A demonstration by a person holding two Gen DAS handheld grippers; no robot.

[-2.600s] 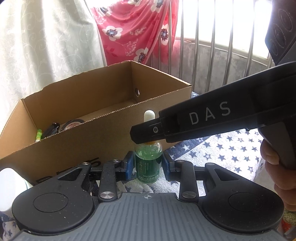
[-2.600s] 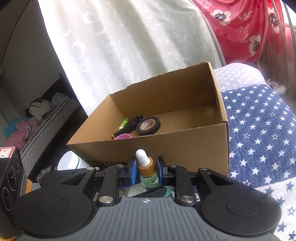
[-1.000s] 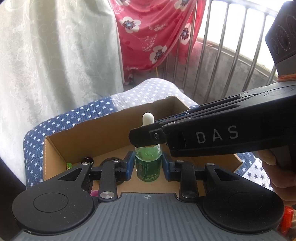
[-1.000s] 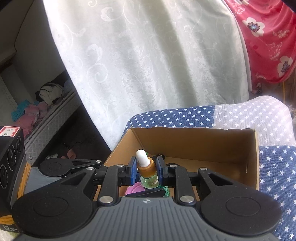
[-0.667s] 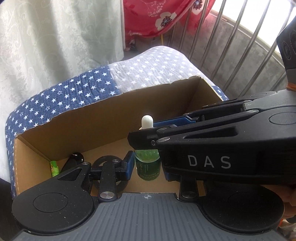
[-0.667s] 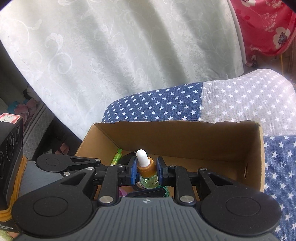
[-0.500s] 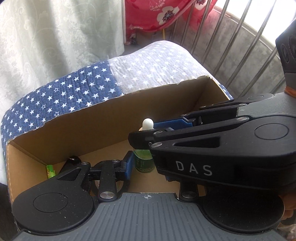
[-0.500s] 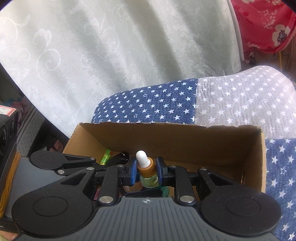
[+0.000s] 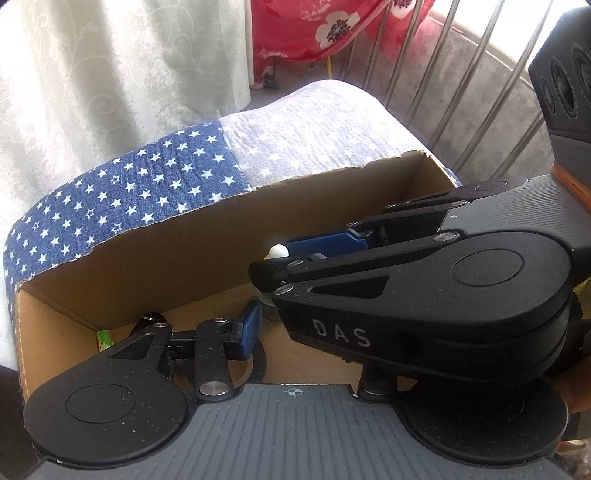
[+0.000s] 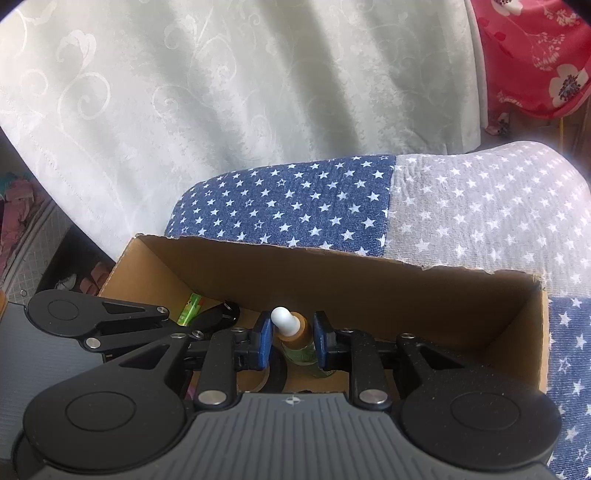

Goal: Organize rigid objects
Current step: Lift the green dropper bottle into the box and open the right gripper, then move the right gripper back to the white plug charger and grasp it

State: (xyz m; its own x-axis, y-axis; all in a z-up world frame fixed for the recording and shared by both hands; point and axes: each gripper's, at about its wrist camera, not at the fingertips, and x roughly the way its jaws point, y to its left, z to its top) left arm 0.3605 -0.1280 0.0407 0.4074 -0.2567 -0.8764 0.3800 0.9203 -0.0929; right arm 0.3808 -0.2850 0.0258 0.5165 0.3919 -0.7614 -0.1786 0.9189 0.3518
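Observation:
A green dropper bottle (image 10: 295, 332) with an amber collar and white bulb stands upright low inside the open cardboard box (image 10: 332, 254). My right gripper (image 10: 291, 345) is shut on it at the neck. In the left wrist view the bottle (image 9: 267, 310) shows only as a white tip and a sliver of green behind the right gripper (image 9: 273, 258), which crosses from the right. My left gripper (image 9: 293, 325) is opening. Its left blue pad (image 9: 251, 328) stands apart from the bottle; its right finger is hidden. I cannot tell whether the bottle touches the box floor.
In the box lie a green item (image 10: 190, 314), a black item (image 10: 221, 314) and a black tape roll (image 9: 255, 365). The box sits on a star-patterned cloth (image 10: 295, 206). Behind are a white curtain (image 10: 221, 92), a red floral cloth (image 9: 332, 29) and metal railings (image 9: 461, 74).
Both grippers brought the bottle over the box wall and lowered it inside. The left gripper's jaws have spread away from the bottle; the right gripper keeps its grip.

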